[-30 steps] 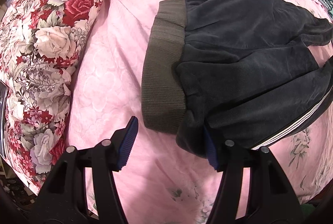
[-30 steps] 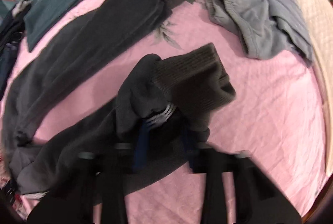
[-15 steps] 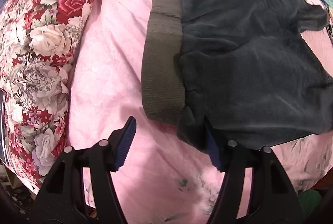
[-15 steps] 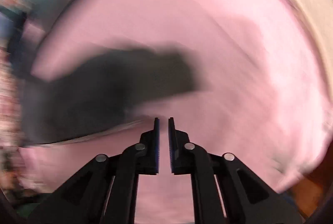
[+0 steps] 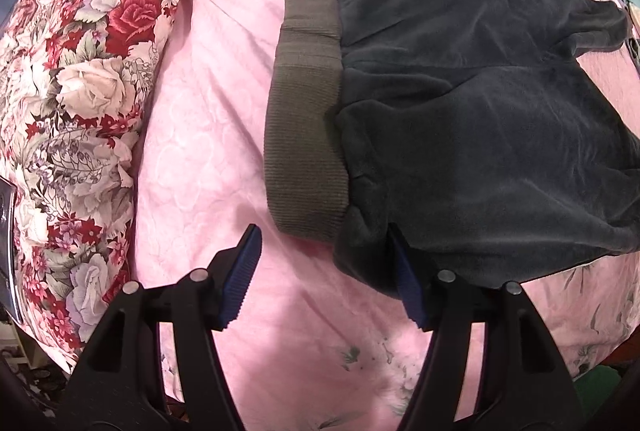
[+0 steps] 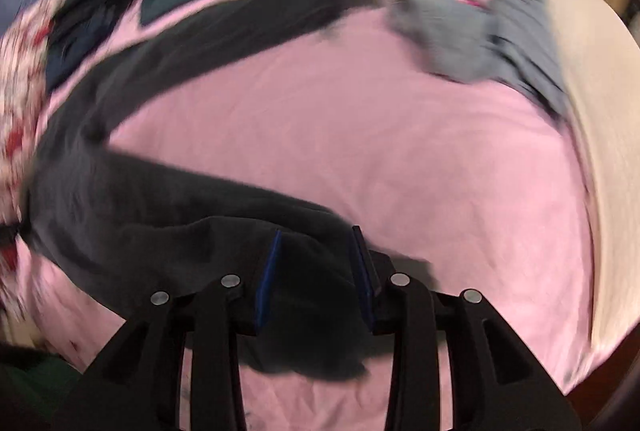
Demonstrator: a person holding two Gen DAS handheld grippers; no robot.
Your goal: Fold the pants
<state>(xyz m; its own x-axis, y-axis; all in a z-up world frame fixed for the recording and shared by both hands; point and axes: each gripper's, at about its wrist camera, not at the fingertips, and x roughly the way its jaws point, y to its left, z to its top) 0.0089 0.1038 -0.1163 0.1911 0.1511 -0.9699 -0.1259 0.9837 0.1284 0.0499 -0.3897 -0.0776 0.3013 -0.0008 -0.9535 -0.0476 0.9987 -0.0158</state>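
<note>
Your left gripper point(image 5: 324, 271) points down at the pink sheet point(image 5: 208, 119) with its jaws standing wide apart. The dark grey pants point(image 5: 472, 119) lie ahead and to the right of it, folded over themselves. Their ribbed olive waistband point(image 5: 304, 135) faces the floral quilt point(image 5: 76, 79), with bare sheet between the two. The right-hand blue pad touches the near edge of the pants; the left-hand pad is over bare sheet (nothing is gripped between them).

Your right gripper point(image 6: 316, 263) is also tilted down over the sheet, and its jaws are opening. A bunched end of the dark pants lies between the blue pads and spills back under the gripper. The picture is too blurred to tell whether the pads press on the cloth. From there the pants run off to the left. A long dark leg point(image 6: 224, 31) arcs across the sheet well beyond the gripper, towards a crumpled grey garment point(image 6: 480, 31) at the upper right.

No brand, label or writing can be read in either view; the right wrist view is smeared throughout.
</note>
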